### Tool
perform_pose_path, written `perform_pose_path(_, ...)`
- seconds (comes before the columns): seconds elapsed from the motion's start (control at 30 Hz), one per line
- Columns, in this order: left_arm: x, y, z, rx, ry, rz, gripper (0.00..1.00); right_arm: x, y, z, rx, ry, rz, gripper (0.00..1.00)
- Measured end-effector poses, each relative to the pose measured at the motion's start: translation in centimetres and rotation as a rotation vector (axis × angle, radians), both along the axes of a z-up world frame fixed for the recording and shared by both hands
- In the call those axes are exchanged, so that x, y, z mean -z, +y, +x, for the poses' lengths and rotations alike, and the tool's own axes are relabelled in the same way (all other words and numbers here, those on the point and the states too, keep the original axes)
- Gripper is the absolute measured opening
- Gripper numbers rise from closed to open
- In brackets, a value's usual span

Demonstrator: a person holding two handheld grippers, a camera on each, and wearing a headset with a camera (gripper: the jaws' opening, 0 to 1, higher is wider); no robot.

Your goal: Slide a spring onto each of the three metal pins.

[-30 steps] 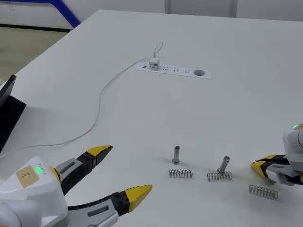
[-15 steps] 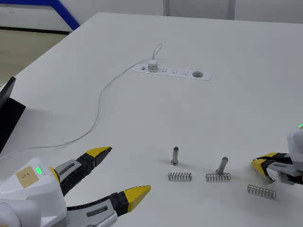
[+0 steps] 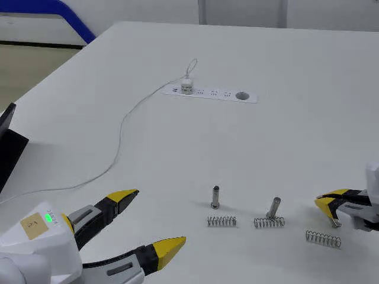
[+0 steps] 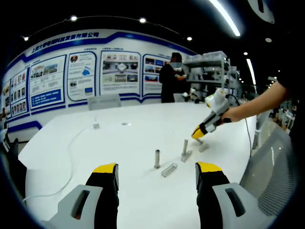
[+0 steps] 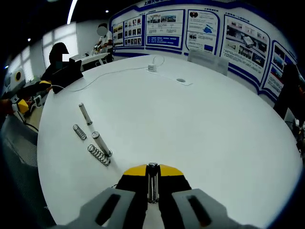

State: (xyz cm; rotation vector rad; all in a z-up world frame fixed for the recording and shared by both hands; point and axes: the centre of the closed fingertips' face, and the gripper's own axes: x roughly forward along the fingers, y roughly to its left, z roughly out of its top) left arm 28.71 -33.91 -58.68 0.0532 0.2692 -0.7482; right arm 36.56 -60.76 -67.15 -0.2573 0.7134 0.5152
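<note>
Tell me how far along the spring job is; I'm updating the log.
Done: nothing; the left spring, middle spring and right spring lie loose on the table, none on a pin. In hand: the right gripper is shut on the third pin; the left gripper is open. Left: all three, including the left pin and middle pin on the table.

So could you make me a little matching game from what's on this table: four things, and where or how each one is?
1. left gripper
2. right gripper
3. leftmost pin
4. power strip

A. far across the table
B. shut on a pin
C. open, holding nothing
D. upright, beside a spring

Pairs: 1-C, 2-B, 3-D, 4-A.
</note>
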Motion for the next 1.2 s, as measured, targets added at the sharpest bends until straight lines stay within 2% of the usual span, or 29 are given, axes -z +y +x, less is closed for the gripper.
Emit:
perform_pose_path(0.33, 0.0, 0.0, -0.1, 0.004, -0.004, 0.004, 0.67, -1.4, 0.4, -0.7, -0.010, -0.053, 0.028, 0.07)
perform_pose_path(0.57, 0.0, -0.2, -0.2, 0.010, -0.004, 0.011, 0.67, -2.5, 0.4, -1.8, -0.010, -0.076, 0.047, 0.07)
perform_pose_path(0.77, 0.0, -0.2, -0.2, 0.012, -0.004, 0.013, 0.67, -2.3, 0.3, -2.2, -0.003, -0.082, 0.066, 0.07)
perform_pose_path(0.9, -0.1, -0.1, -0.2, 0.010, -0.005, 0.006, 0.67, -2.3, 0.3, -2.4, -0.022, -0.122, 0.066, 0.07)
perform_pose_path(0.97, 0.1, -0.1, -0.2, 0.009, -0.002, 0.014, 0.67, -2.3, 0.4, -2.6, -0.020, -0.132, 0.086, 0.07)
perform_pose_path(1.1, 0.1, -0.2, -0.2, 0.013, 0.000, 0.013, 0.67, -2.2, 0.1, -2.6, 0.009, -0.152, 0.111, 0.07)
perform_pose_path(1.2, 0.3, -0.3, -0.3, 0.021, 0.004, 0.019, 0.68, -2.0, -0.2, -2.5, 0.035, -0.146, 0.128, 0.08)
